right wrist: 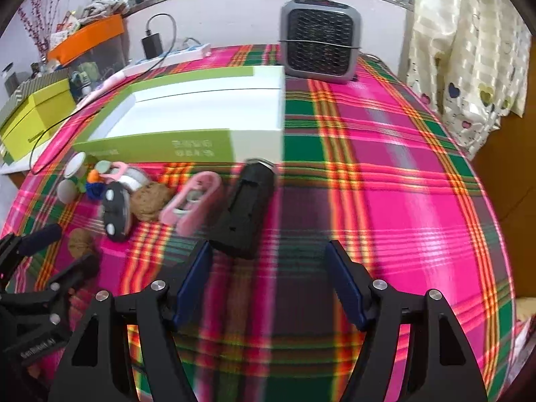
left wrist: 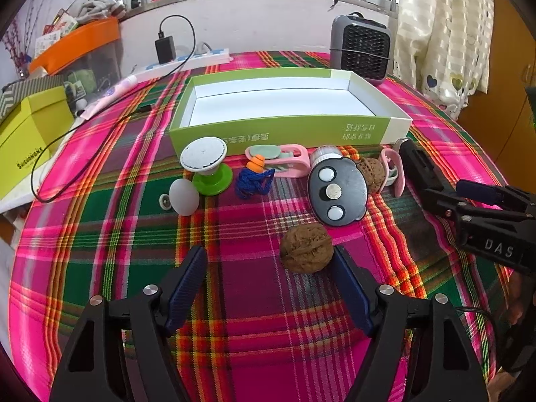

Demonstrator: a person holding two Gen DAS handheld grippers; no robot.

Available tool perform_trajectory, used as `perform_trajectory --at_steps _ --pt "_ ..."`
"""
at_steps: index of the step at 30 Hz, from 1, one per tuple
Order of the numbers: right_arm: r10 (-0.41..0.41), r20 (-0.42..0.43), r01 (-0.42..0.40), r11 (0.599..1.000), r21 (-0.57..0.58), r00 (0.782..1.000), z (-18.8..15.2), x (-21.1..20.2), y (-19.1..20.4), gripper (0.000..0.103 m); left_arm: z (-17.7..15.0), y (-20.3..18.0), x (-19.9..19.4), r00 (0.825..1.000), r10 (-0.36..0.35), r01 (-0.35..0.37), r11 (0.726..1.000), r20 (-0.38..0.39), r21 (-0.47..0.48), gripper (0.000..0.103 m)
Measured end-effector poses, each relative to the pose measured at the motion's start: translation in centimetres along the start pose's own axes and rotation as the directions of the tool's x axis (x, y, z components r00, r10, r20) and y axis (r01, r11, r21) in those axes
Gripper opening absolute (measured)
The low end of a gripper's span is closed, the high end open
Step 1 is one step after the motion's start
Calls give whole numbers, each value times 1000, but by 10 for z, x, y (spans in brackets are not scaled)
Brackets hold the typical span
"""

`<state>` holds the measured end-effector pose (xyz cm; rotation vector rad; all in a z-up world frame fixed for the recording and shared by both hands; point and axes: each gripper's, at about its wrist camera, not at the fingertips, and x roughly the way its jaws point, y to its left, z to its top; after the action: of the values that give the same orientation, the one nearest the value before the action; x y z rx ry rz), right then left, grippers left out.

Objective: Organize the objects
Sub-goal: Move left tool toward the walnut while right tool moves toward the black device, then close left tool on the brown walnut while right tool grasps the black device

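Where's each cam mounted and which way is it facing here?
Left wrist: on the left gripper, looking across the plaid table at a walnut by its right finger; right gripper at the right edge.
Right wrist: on the right gripper, facing a black device; left gripper at lower left.
Shared: green box, heater.

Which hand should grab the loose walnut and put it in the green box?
Probably the left. The left gripper is open, and the walnut sits right by its right fingertip. The right gripper is open too, but faces the black case. The green box is empty.
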<state>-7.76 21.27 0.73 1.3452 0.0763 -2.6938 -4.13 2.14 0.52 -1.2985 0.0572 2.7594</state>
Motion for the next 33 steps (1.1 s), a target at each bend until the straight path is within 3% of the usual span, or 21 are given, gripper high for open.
perform_trajectory --at_steps 10,12,17,20,27,33 --pt "25 9 -25 999 -33 1000 12 8 7 63 0 3 1 1000 0 0 1000 3 -12 74" --pt "17 3 -16 999 -43 1000 14 11 8 55 0 5 0 1000 -8 8 1000 5 -18 74" --pt "14 9 -14 999 -47 1000 18 15 8 53 0 7 1 1000 -16 16 1000 6 -23 73" --pt "16 15 -15 999 -49 1000 19 15 8 43 1 8 1 1000 -12 12 1000 6 -20 67" --pt "20 19 -19 998 -55 1000 20 16 8 32 4 10 2 1000 -19 19 1000 12 -23 51" --pt "21 21 -20 998 -59 1000 20 15 9 29 6 13 1 1000 -19 19 1000 12 -25 31"
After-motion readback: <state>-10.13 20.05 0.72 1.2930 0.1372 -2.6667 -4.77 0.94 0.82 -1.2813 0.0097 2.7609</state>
